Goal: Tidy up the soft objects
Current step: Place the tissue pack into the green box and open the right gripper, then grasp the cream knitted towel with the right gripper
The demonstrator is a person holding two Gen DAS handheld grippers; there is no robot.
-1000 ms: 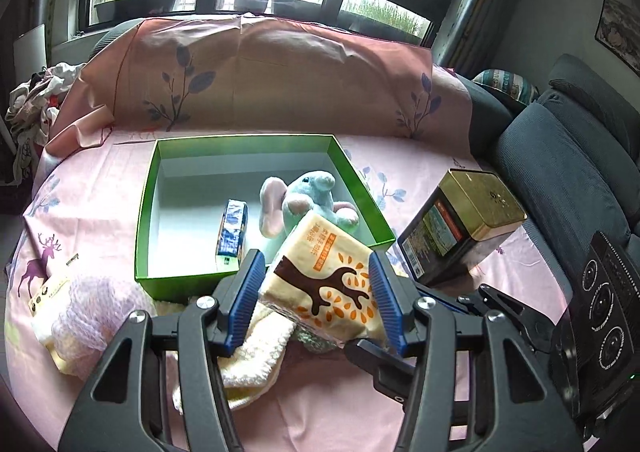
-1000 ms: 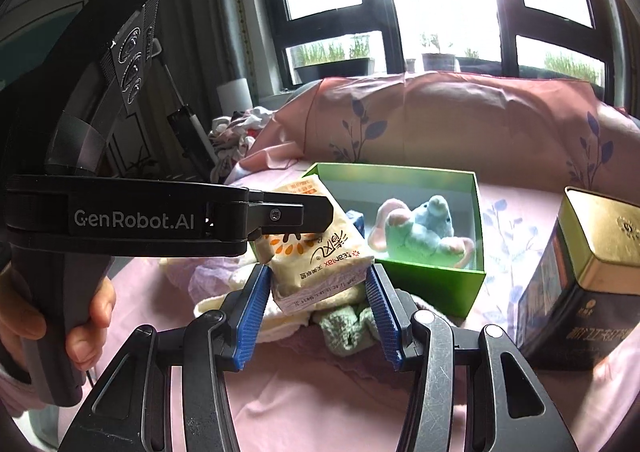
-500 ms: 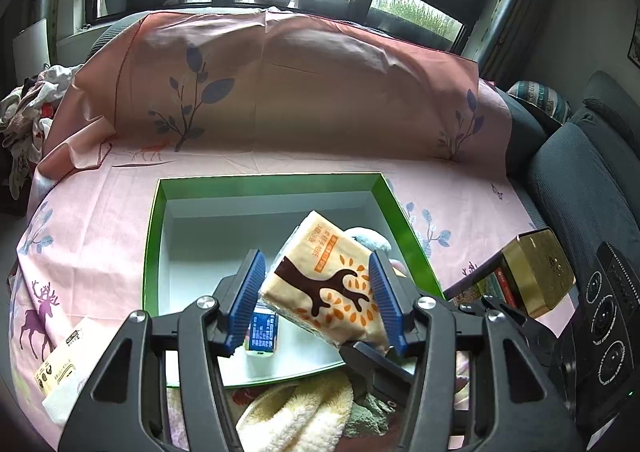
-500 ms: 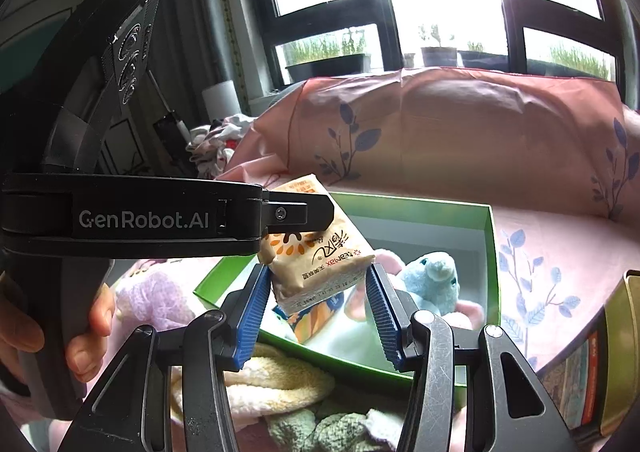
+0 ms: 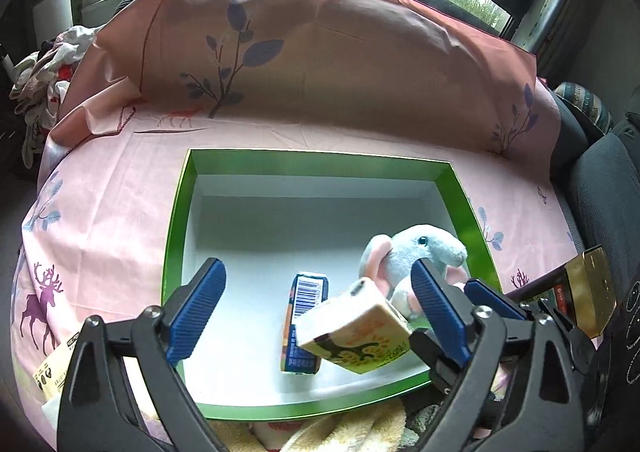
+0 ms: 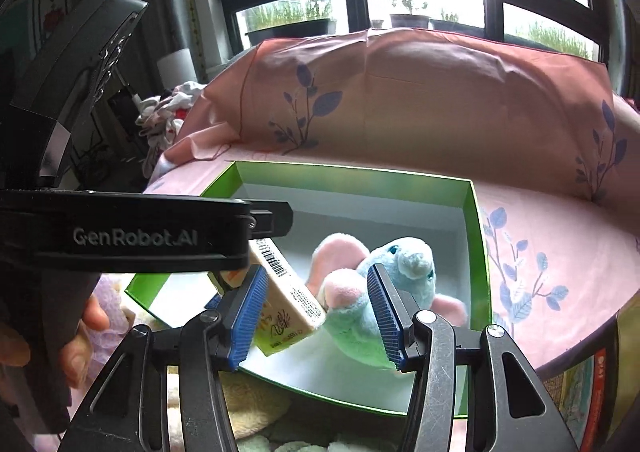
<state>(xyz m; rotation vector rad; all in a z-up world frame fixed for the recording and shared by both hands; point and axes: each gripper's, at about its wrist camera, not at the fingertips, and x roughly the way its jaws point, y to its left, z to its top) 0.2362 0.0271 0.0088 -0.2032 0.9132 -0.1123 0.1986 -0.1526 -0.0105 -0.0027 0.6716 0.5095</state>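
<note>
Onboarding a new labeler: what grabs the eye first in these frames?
The green box on the pink cloth, with a blue plush elephant in its right corner. Next, the yellow tissue pack tipping over the box between both grippers, whose jaws are opening: left gripper, right gripper.

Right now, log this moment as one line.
left tongs: opening, clear of tissue pack | right tongs: opening, pack between | pack over green box | plush elephant inside

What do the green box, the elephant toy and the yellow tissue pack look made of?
Green box: likely cardboard, with thin stiff walls, crisp folded corners and a matte white inside. Elephant toy: plush fabric, fuzzy pile, rounded stuffed shape. Yellow tissue pack: apparently thin printed plastic film, slightly glossy, with soft edges.
</note>
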